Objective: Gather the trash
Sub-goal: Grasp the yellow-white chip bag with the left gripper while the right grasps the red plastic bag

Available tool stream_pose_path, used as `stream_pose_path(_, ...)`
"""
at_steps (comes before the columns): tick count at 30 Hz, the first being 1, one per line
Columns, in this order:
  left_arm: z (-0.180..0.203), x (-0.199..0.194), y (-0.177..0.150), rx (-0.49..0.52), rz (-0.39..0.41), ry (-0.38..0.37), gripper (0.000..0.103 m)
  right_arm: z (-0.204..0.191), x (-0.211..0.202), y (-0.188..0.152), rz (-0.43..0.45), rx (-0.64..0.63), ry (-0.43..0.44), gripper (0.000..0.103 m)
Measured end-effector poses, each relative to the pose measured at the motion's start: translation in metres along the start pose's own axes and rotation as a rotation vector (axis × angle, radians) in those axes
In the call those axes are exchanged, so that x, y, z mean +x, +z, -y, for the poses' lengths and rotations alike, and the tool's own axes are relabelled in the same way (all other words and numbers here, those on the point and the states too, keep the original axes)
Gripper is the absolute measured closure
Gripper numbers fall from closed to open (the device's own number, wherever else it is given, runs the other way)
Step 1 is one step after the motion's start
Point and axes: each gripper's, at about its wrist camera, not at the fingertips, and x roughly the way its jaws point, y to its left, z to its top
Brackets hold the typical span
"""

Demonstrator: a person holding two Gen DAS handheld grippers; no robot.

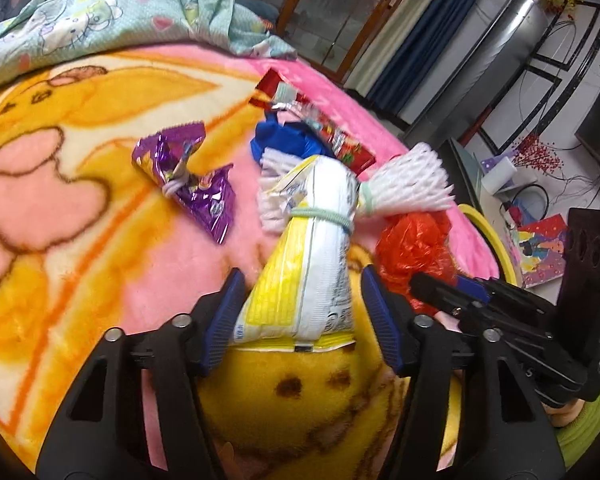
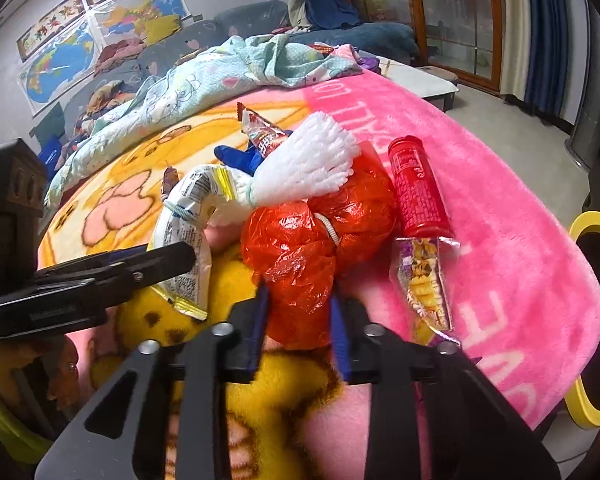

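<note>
A yellow-and-white snack bag (image 1: 312, 256), tied with a green band, lies on the pink cartoon blanket (image 1: 80, 200). My left gripper (image 1: 302, 280) straddles its lower end. The left pad touches the bag and a small gap shows at the right pad. My right gripper (image 2: 300, 298) is shut on a crumpled red plastic bag (image 2: 312, 232). Near it lie a white foam net (image 2: 312, 164), a red tube can (image 2: 416, 188) and a yellow-purple wrapper (image 2: 424, 280). A purple wrapper (image 1: 188, 176), blue plastic (image 1: 284, 140) and a red wrapper (image 1: 284, 92) lie farther back.
A rumpled light-blue quilt (image 1: 112, 20) covers the far side of the bed. A yellow-rimmed bin (image 2: 596, 240) stands just past the blanket's right edge. The two grippers work close together, the right gripper (image 1: 460, 292) beside the left. Boxes and cables clutter the floor (image 1: 540, 200).
</note>
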Motion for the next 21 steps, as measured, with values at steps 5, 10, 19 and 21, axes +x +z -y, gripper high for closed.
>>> stream_pose_path(5, -0.004, 0.001, 0.001, -0.010, -0.009, -0.007, 0.064, -0.004, -0.006, -0.001, 0.001, -0.011, 0.020, 0.085)
stream_pose_path(10, -0.006, -0.007, 0.002, -0.020, 0.011, -0.026, 0.068, -0.009, -0.017, -0.001, 0.005, -0.018, 0.040, 0.086)
stream_pose_path(19, -0.006, -0.039, 0.013, -0.024, 0.095, -0.051, 0.070, -0.020, -0.041, -0.006, -0.002, -0.018, 0.075, 0.086)
stream_pose_path(21, -0.004, -0.047, 0.016, -0.020, 0.115, -0.057, 0.070, -0.023, -0.048, -0.009, 0.003, -0.023, 0.075, 0.086)
